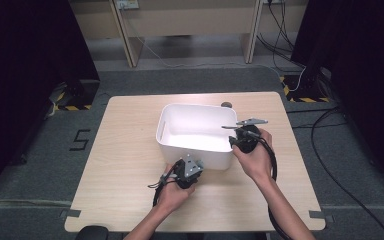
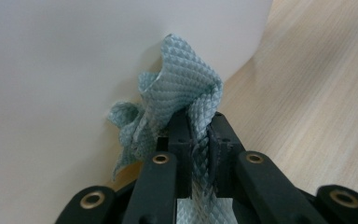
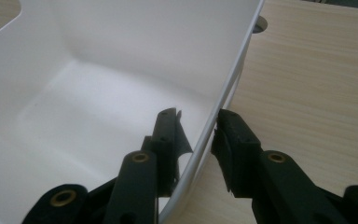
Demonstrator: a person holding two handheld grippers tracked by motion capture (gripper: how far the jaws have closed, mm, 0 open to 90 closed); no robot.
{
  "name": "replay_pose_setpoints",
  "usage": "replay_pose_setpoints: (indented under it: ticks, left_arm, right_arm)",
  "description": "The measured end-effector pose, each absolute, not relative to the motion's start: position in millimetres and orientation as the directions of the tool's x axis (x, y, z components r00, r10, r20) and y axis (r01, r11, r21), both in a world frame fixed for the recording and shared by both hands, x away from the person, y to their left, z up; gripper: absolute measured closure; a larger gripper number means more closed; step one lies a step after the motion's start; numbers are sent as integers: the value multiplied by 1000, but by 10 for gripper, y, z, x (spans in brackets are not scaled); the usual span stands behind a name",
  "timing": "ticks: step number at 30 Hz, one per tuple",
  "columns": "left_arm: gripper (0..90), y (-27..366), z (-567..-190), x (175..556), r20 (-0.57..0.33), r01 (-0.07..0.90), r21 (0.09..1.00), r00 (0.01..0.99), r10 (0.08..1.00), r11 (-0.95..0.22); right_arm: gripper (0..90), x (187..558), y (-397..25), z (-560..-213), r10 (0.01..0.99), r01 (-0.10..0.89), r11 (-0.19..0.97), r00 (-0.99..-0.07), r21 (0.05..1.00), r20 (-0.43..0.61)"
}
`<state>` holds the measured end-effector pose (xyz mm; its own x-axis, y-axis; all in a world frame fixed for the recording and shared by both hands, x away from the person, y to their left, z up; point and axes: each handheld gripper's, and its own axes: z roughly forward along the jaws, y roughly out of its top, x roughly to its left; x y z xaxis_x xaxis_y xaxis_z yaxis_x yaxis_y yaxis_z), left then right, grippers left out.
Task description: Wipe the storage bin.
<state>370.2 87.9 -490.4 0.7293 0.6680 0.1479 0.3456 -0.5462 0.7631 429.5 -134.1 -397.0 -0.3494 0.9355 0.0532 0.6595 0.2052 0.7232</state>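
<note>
Cloth [image 2: 179,100] sits pinched in my left hand-held gripper [image 2: 198,140], pressed against the bin's [image 1: 215,157] near wall; my right hand-held gripper [image 3: 198,135] straddles its rim, jaws not quite clamped.

The left claw [image 2: 199,140] rises from the bottom edge with its two black jaws closed on a pale blue-grey cloth [image 2: 182,98] with a fine diamond weave, a strip of which runs down between the jaws. Above them the cloth bunches into crumpled folds that stand against the smooth outer wall of a white plastic bin [image 2: 65,70]. To the right of the bin lies the light wood-grain bench [image 2: 317,93].
</note>
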Motion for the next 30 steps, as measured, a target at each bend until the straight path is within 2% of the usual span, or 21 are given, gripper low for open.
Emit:
replay_pose_setpoints:
  ticks: [16,30]
  left_arm:
    - [820,838,-4904,3704,128,349,772,733,668,-531]
    - [820,835,-4660,3656,121,316,809,735,667,-496]
  right_arm:
    - [700,4297,-1342,-3969,935,660,204,-349,723,55]
    - [701,4300,-1345,-3970,935,660,203,-350,723,58]
